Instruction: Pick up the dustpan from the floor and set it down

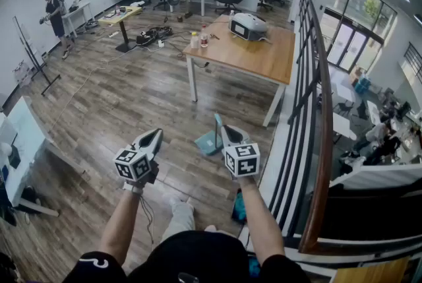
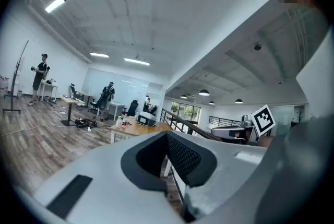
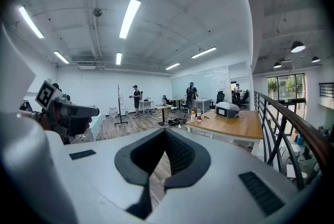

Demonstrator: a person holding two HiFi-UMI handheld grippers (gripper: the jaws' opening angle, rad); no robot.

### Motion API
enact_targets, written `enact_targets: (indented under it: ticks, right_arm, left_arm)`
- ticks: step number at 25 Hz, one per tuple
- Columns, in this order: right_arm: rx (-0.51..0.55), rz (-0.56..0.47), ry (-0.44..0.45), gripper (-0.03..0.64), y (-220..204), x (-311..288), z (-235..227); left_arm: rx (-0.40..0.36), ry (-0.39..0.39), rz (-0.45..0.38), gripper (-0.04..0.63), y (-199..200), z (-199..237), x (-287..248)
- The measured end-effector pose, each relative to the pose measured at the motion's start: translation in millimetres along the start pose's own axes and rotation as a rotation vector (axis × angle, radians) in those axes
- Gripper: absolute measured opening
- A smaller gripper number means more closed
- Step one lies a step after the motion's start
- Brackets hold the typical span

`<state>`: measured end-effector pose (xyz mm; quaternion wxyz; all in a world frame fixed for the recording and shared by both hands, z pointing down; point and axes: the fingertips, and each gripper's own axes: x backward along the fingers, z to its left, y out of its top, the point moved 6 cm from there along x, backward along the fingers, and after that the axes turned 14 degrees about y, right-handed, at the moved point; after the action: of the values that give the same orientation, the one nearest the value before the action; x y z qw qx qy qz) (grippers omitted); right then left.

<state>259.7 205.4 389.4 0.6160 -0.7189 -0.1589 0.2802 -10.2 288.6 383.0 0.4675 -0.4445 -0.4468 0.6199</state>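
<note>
Wooden plank floor (image 1: 132, 97) fills the room; a dark railing (image 1: 315, 110) with a wooden top rail runs along its right edge; a wooden table (image 1: 264, 59) on white legs stands beside the railing, a white device (image 1: 248, 26) on its far part and small bottles (image 1: 199, 39) at its left corner; the teal dustpan (image 1: 207, 142) sits on the floor near the table's front, handle upright, just ahead of the right gripper (image 1: 227, 128) and partly hidden by it; the left gripper (image 1: 157, 132) is held alongside, apart from the dustpan; both grippers' jaws are together, with nothing between them
</note>
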Motion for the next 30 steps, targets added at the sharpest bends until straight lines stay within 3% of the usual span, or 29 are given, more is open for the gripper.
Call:
enact_targets:
  ticks: [16,23,30]
  right_arm:
    - [-0.017,0.011,-0.020,-0.005,2.8,-32.0,-29.0]
    - [-0.023,0.023,-0.036,-0.005,2.3,-78.9,-65.3]
    - [-0.039,0.033,-0.062,-0.003,20.0,-151.7,-120.2]
  left_arm:
    - [0.030,-0.008,0.008,-0.002,-4.3,20.7,-42.3]
    - [0.047,-0.061,0.008,-0.002,-1.2,42.0,-102.1]
    - [0.096,-0.098,0.005,-0.002,28.0,77.5,-195.5]
